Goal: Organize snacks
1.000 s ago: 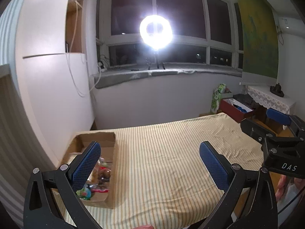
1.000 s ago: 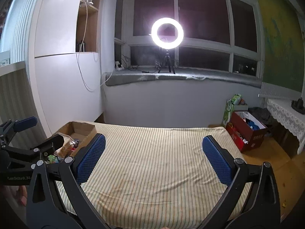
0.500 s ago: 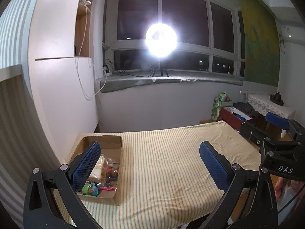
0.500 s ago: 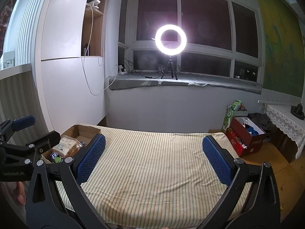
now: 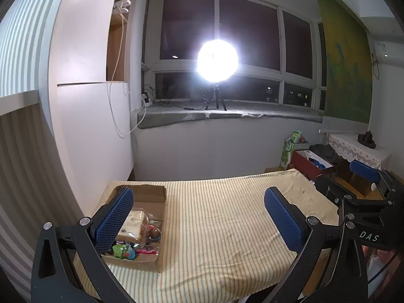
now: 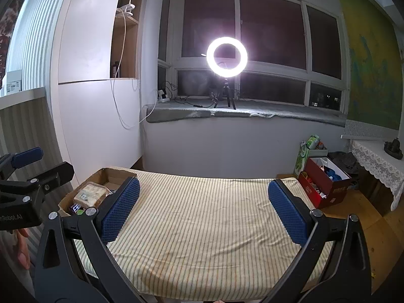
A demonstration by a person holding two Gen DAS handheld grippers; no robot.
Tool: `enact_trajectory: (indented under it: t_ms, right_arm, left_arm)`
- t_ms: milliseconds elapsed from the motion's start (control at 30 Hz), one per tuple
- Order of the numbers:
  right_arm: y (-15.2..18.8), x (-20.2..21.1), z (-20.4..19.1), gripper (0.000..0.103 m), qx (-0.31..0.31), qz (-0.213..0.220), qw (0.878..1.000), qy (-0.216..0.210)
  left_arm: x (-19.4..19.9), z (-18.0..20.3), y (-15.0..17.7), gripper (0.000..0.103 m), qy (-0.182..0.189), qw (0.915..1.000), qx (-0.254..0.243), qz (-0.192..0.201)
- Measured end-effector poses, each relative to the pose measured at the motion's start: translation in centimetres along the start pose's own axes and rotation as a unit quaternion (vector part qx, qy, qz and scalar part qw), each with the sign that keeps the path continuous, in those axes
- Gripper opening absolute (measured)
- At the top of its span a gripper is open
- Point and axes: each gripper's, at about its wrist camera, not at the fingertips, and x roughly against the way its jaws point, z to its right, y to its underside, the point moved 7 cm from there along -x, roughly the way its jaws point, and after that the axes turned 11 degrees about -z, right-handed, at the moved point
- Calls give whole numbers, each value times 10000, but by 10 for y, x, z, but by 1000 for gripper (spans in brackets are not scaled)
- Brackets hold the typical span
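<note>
Jaws spread wide and holding nothing, the left gripper (image 5: 199, 217) and right gripper (image 6: 202, 209) hang side by side above the near edge of a striped table (image 5: 227, 222). Over the past second both have tipped upward and drawn back: the table sits lower in each view, and more of the window and the glaring ring light (image 6: 226, 57) shows above it. The snacks (image 5: 137, 229), a clear-wrapped pack and several small bright packets, lie in a cardboard box (image 5: 161, 227) at the table's left edge, well apart from the right gripper and just below and beyond the left gripper's left pad. Nothing rests on the striped cloth. With everything boxed and both tools retreating, the sorting appears finished, or nearly so.
</note>
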Motion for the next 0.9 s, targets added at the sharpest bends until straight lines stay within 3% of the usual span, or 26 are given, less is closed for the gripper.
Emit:
enact_trajectory:
  t_ms: [900]
  right_arm:
    - [2,20,-23,103,146,87,9998,-119]
  left_arm:
    - [25,-17,11,103,-162,9999,42,42]
